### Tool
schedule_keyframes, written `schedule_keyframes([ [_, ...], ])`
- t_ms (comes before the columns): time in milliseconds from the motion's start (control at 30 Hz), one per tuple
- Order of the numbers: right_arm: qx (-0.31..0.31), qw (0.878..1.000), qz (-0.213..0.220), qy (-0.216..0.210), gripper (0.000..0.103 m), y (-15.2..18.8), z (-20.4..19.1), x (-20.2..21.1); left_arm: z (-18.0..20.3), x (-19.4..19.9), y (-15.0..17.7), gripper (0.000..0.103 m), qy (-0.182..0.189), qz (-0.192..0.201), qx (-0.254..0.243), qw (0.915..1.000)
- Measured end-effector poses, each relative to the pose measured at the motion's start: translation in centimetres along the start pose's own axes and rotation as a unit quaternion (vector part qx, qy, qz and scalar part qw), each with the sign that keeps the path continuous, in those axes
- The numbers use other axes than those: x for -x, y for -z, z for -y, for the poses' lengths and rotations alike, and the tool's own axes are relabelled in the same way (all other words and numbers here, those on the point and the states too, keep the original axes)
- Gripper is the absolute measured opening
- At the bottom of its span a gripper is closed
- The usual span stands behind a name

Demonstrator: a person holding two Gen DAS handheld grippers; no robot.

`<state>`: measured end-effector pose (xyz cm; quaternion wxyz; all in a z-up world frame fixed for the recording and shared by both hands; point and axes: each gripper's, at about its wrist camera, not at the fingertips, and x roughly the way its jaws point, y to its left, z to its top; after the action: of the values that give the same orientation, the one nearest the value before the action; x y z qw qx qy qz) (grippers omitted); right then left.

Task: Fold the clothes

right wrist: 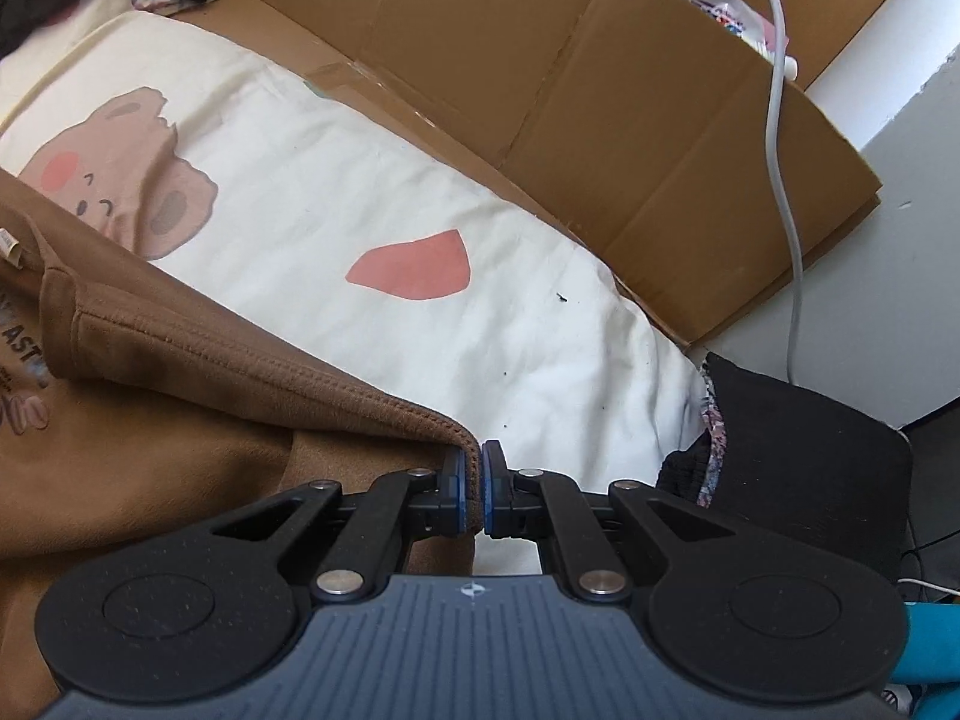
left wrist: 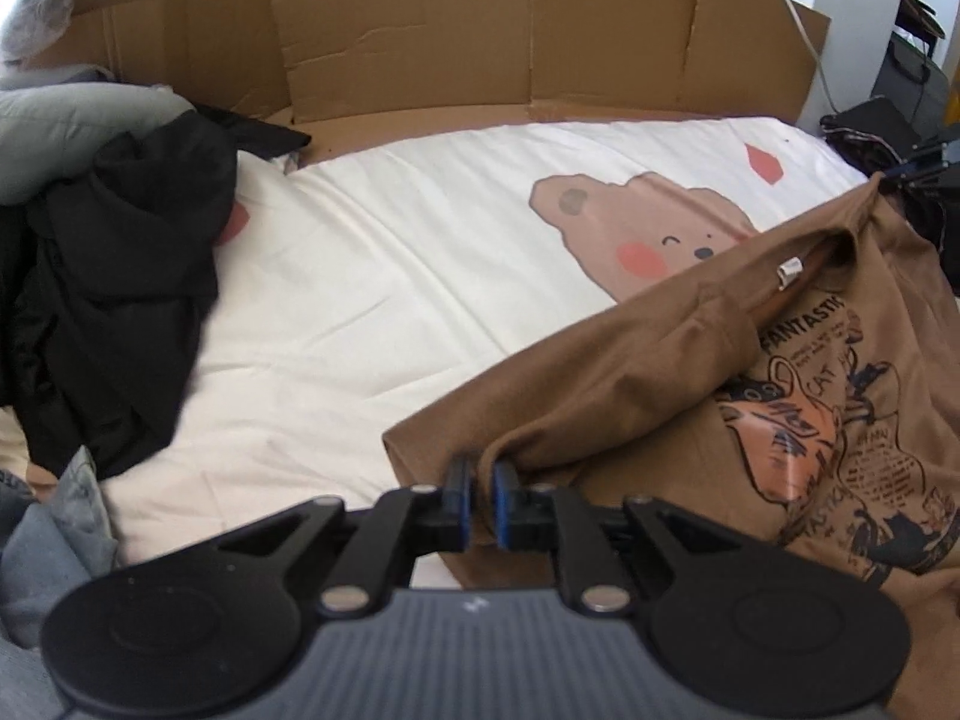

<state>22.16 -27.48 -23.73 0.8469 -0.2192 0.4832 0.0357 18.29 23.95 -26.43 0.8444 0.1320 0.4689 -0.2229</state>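
A: Nearest first. Left gripper [left wrist: 480, 495], bottom centre of the left wrist view, is pinching a folded edge of the brown T-shirt [left wrist: 606, 384], pads closed on the cloth.

B: Right gripper [right wrist: 473, 480]?

A: Same deal, bottom centre of the right view, jaws are clamping the shirt's stitched hem [right wrist: 270, 372]. Both are probably holding corners so the layer can be carried over as one fold.

B: Where's the shirt lying?

A: It's sitting at lower right of the left view, lower left of the right view, on the cream bear-print sheet [left wrist: 372, 276].

B: Any text?

A: The print [left wrist: 810, 420] is reading "FANTASTIC" and "CAT"; smaller lines too blurred. Neck tag [left wrist: 789, 272] unreadable.

B: Farther back?

A: Black clothes pile [left wrist: 114, 300] is waiting at left, likely next; cardboard [left wrist: 480, 36] is standing along the top.
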Motion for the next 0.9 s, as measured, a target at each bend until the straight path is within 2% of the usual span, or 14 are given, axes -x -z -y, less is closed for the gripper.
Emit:
schedule_keyframes([
  [100, 0.0, 1.0, -0.001, -0.002, 0.003, 0.0, -0.1, -0.1, -0.2, 0.2, 0.3, 0.029, -0.001, 0.001, 0.002, 1.0],
  [233, -0.003, 1.0, -0.002, -0.004, 0.003, 0.1, -0.2, -0.1, -1.2, 0.1, 0.4, 0.029, 0.031, -0.002, 0.038, 0.9988],
  [433, -0.007, 1.0, -0.003, -0.006, 0.003, 0.3, 0.1, -0.1, -2.9, -0.9, 0.9, 0.029, 0.088, -0.016, 0.105, 0.9905],
  [467, -0.007, 1.0, -0.003, -0.006, 0.003, 0.3, 0.1, -0.2, -3.1, -1.1, 1.0, 0.027, 0.087, -0.021, 0.107, 0.9902],
  [500, -0.008, 1.0, -0.001, -0.006, 0.003, 0.3, 0.2, -0.2, -3.1, -1.4, 1.1, 0.011, 0.083, -0.028, 0.108, 0.9903],
  [533, -0.007, 1.0, 0.0, -0.005, 0.003, 0.2, 0.2, -0.2, -3.2, -1.7, 1.0, 0.005, 0.077, -0.033, 0.106, 0.9908],
  [767, -0.01, 1.0, 0.017, -0.001, 0.003, -1.5, 0.8, 0.2, -4.3, -0.3, -1.8, 0.004, 0.014, 0.019, 0.087, 0.9959],
  [900, -0.015, 1.0, 0.021, -0.002, 0.003, -2.9, 0.9, -0.4, -5.2, -1.0, -4.4, 0.004, -0.011, 0.029, 0.077, 0.9966],
])
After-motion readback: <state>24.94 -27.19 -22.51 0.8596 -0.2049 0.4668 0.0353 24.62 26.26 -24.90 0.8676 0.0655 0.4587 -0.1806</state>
